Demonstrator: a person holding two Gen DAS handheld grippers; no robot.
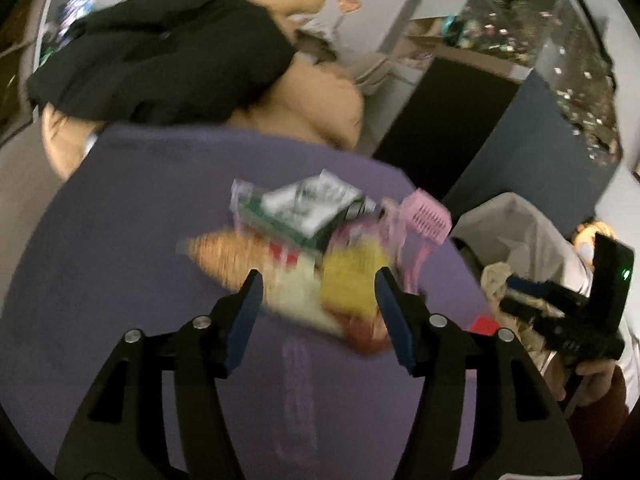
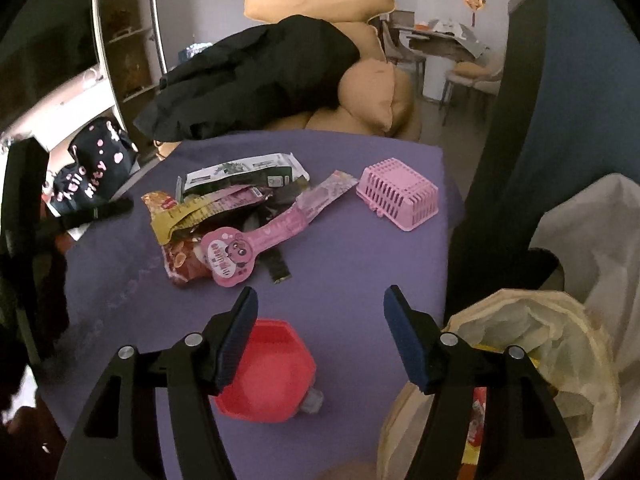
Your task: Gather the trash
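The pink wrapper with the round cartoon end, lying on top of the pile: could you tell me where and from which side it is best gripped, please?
Judging by its pose, grip the pink wrapper at its round cartoon end. That end lies nearest the open right gripper, on top of the red-brown packet, so its edge seems free. Come from the near side, jaws across the narrow neck behind the round end.

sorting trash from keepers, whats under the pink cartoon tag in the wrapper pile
The pink cartoon tag lies on a red snack wrapper and a dark strip; anything beneath is hidden.
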